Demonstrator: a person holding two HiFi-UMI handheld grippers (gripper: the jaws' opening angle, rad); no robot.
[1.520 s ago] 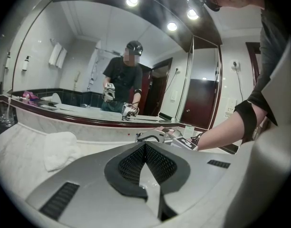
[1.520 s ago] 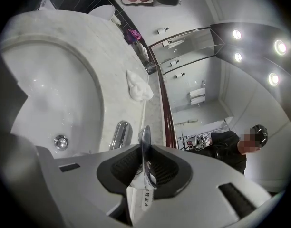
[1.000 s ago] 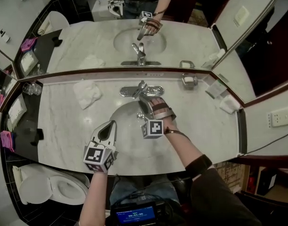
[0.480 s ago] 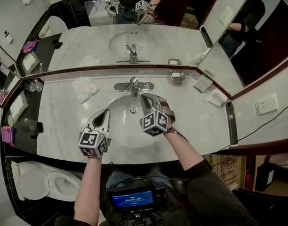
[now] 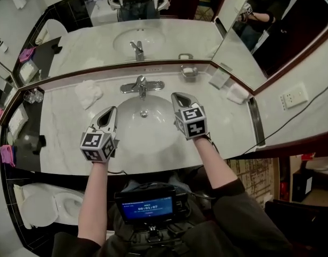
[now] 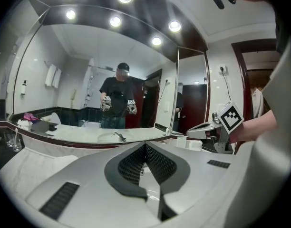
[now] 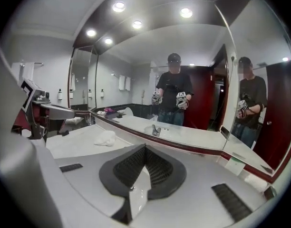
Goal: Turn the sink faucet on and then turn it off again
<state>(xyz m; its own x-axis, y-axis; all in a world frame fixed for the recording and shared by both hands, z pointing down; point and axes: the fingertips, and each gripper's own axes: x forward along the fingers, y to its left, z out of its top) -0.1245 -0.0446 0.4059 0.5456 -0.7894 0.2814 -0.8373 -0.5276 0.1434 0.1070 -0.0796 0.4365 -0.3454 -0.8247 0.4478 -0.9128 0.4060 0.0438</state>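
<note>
The chrome faucet [image 5: 141, 84] stands at the back of the white sink basin [image 5: 144, 123], its lever pointing toward the bowl. I cannot make out a stream of water. My left gripper [image 5: 112, 111] hovers over the basin's left rim, shut and empty. My right gripper [image 5: 178, 96] hovers over the right rim, well clear of the faucet, also shut and empty. In the left gripper view the closed jaws [image 6: 146, 146] hide the faucet, and the right gripper [image 6: 205, 127] shows at the right. In the right gripper view the closed jaws [image 7: 145, 148] point at the mirror.
A crumpled white cloth [image 5: 89, 94] lies left of the faucet and a soap dish [image 5: 189, 71] to its right. A card [image 5: 220, 78] and folded white items [image 5: 237, 93] sit at the counter's right end. A toilet [image 5: 46, 208] is lower left. Mirrors line the back wall.
The right gripper has come off the faucet lever, drawn back to the basin's right side and rolled upright, its jaws now closed. The left gripper has risen a little.
</note>
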